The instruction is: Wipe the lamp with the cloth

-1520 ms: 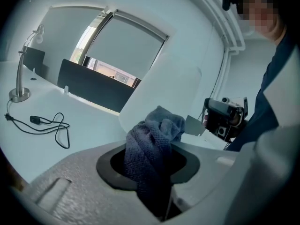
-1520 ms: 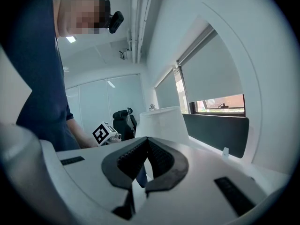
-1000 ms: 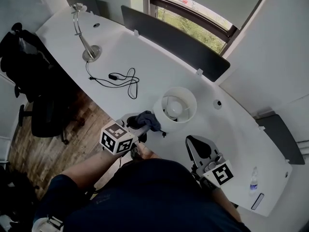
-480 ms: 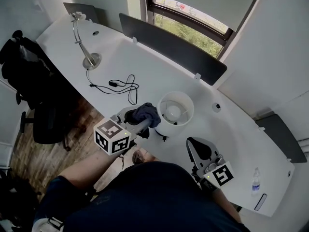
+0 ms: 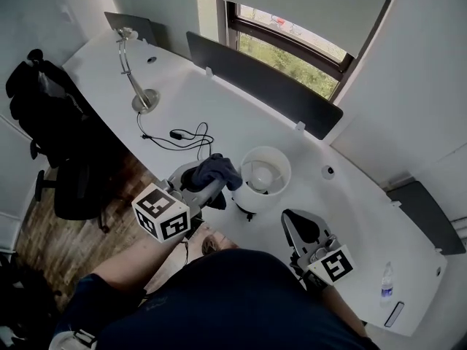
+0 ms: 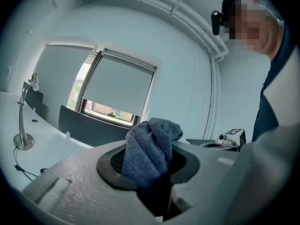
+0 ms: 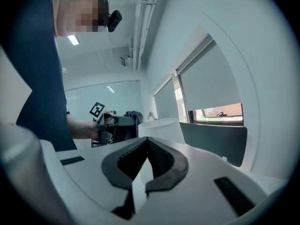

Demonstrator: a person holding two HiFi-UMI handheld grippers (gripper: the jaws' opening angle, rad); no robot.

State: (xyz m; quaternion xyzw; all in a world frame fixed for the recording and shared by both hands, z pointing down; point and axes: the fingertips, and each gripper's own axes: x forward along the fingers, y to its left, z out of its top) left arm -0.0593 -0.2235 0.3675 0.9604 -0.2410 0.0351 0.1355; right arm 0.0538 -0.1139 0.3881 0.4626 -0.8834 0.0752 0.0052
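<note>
Blue looped cloth [image 5: 217, 170] bunched in our left gripper [image 5: 209, 184], clamped tight.
Our right gripper [image 5: 298, 226] hovers with jaws together, holding nothing, near the lamp [image 5: 264, 173]. The cloth is at the rim of the smooth white drum shade; we cannot tell if it touches. With only 1 gripper working and nothing bracing the shade, we judge a hard push could tip the lamp on the glossy desk [image 5: 241, 115].
</note>
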